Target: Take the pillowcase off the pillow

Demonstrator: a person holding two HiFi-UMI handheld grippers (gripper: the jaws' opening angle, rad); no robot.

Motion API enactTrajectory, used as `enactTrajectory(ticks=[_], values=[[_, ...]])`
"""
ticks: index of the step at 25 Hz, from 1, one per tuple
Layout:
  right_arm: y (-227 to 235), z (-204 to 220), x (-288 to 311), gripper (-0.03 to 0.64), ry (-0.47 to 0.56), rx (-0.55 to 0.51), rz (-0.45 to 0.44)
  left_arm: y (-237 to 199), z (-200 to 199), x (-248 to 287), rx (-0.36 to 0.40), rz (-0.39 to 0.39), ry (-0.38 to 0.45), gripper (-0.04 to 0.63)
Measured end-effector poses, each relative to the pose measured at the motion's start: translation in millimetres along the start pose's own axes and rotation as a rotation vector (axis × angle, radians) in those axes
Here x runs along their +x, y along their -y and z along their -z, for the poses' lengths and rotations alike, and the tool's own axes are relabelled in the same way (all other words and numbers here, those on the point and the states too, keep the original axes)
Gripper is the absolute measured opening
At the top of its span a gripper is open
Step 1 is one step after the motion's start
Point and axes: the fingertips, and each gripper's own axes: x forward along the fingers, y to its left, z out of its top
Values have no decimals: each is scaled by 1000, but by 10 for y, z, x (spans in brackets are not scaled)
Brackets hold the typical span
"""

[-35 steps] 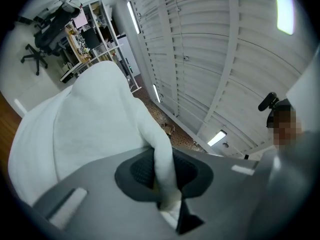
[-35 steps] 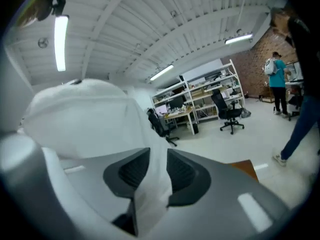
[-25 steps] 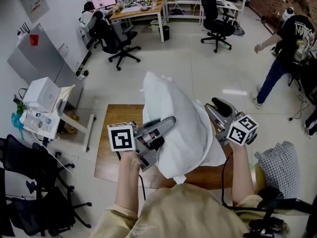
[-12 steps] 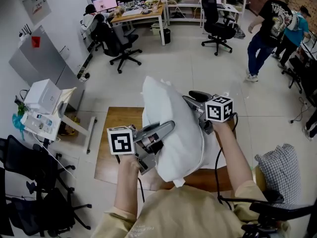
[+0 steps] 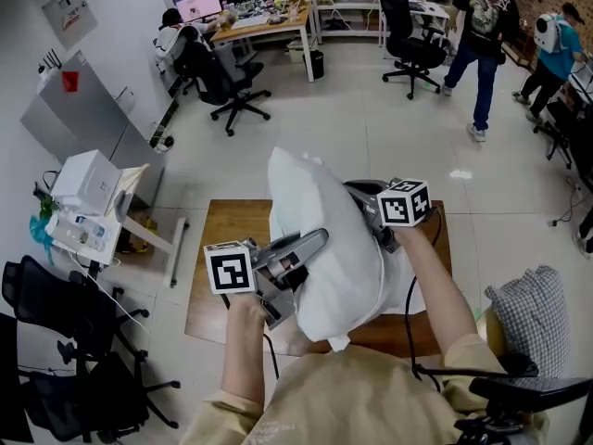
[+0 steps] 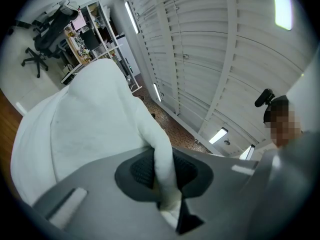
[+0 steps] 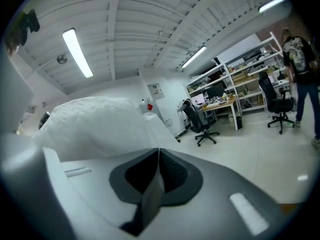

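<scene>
A white pillow in its pillowcase [image 5: 306,193] stands upright over the wooden table [image 5: 218,248]. My left gripper [image 5: 315,241] is at its lower left side, shut on a fold of the white pillowcase [image 6: 162,149] that runs between the pads. My right gripper [image 5: 357,193] lies against the pillow's right side. Its jaws have just been closing and now meet. In the right gripper view the gripper [image 7: 159,159] shows no cloth between its pads, and the pillow [image 7: 95,124] bulges just beyond and to the left.
A checked cushion [image 5: 528,309] lies at the right. A white box on a cart [image 5: 88,184] stands at the left, with black office chairs [image 5: 56,341] below it. Two people [image 5: 482,26] walk at the far right near desks and chairs.
My right gripper has moved in from the right to the pillow's side and its jaws have closed. The left gripper and pillow have stayed put. The people in the background have walked on.
</scene>
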Motion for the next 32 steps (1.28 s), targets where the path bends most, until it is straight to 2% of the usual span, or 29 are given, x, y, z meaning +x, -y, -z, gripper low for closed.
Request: enactTrajectory(ticks=[4, 7, 8, 10, 12, 14, 16, 17, 18, 20, 22, 26, 29, 32], values=[[232, 113, -26, 3, -12, 11, 68, -49, 35, -36, -54, -3, 15, 48], [916, 697, 17, 5, -133, -25, 224, -59, 56, -22, -42, -4, 16, 48], [1160, 975, 70, 5, -166, -1, 242, -97, 72, -12, -37, -24, 10, 48], [1413, 1415, 213, 5, -161, 109, 186, -213, 132, 6, -35, -79, -12, 48], [1361, 1505, 319, 5, -127, 163, 136, -245, 109, -22, -34, -89, -21, 48], [1170, 1237, 349, 5, -101, 126, 152, -173, -75, -119, -25, -55, 3, 48], [951, 807, 312, 9, -47, 81, 159, -169, -235, -258, -76, -50, 46, 49], [837, 559, 287, 14, -8, 57, 149, -144, -346, -307, -73, -47, 60, 48], [706, 285, 234, 30, 31, 34, 153, -78, -497, -331, -34, -35, 67, 48], [400, -241, 53, 115, 111, -20, 171, 65, -762, -329, 65, -3, 71, 48], [76, -557, -162, 184, 198, -85, 148, 41, -756, -332, 91, 0, 74, 49], [-514, -708, -526, 198, 265, -186, 86, -79, -561, -324, 96, 1, 75, 49], [-762, -665, -675, 198, 256, -198, 102, -115, -593, -336, 95, 10, 68, 49], [-1076, -598, -780, 198, 261, -208, 82, -112, -657, -342, 95, 19, 64, 49]])
